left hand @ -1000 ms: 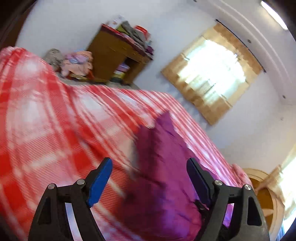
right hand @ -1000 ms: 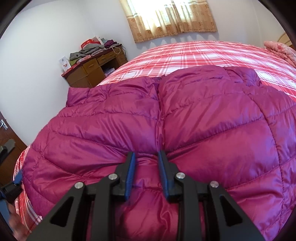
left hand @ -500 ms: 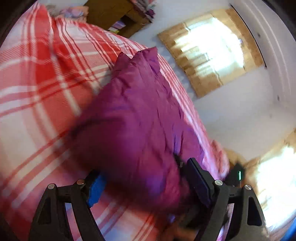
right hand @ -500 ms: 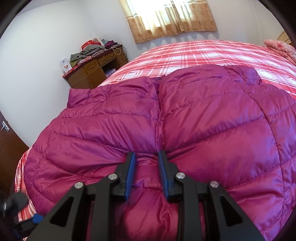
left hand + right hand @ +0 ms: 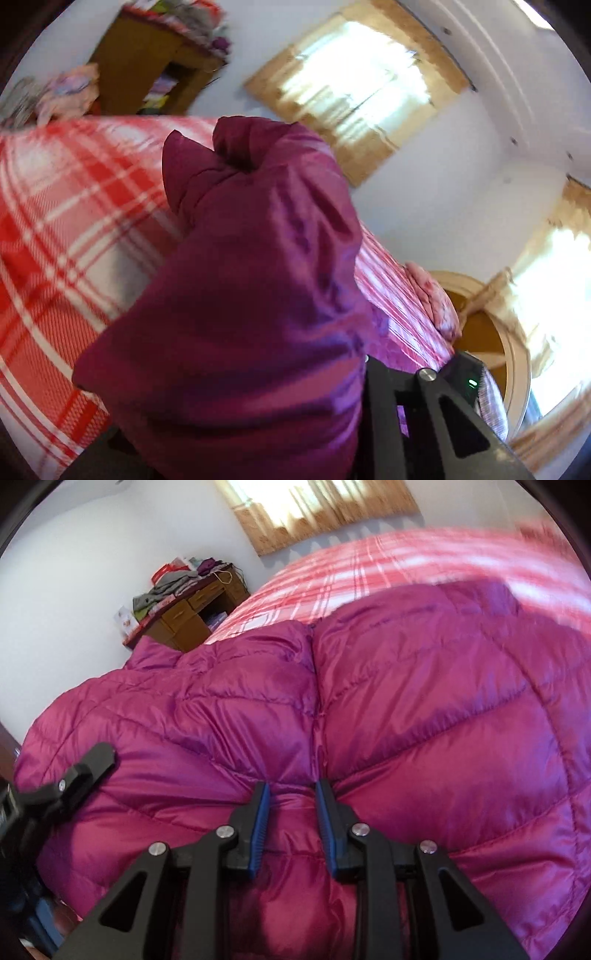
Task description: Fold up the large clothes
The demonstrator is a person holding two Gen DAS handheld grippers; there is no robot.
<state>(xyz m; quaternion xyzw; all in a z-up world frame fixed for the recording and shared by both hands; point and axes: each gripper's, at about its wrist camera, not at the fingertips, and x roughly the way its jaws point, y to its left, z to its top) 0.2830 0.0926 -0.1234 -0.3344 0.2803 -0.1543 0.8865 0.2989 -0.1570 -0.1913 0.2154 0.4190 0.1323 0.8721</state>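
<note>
A: The magenta puffer jacket [image 5: 369,709] is lying spread across the near edge of the bed [image 5: 332,579], front up, its centre seam running away toward the far side.

B: And the right gripper [image 5: 291,794] is pinching the hem right at that seam; a ridge of fabric is bunching between the blue pads [image 5: 260,819], jaws nearly together, clamped on the jacket. I'm reading that as an anchor, pinning the middle so the body isn't sliding.

A: Over at the jacket's left edge, the left gripper [image 5: 88,764] is coming in. From its own camera, a sleeve or side panel [image 5: 251,295] is draping right over the fingers, rising off the plaid bedcover [image 5: 66,229].

B: Is it gripping?

A: I can't tell; the cloth is hiding one finger entirely. Judging by the lift, it's probably carrying that side inward for the first fold.

B: Any containers?

A: Only the wooden desk [image 5: 192,609] beyond the bed's far corner: folded clothes [image 5: 166,587] are piling on top, and more things are sitting in its open shelf, too blurred to name.
</note>
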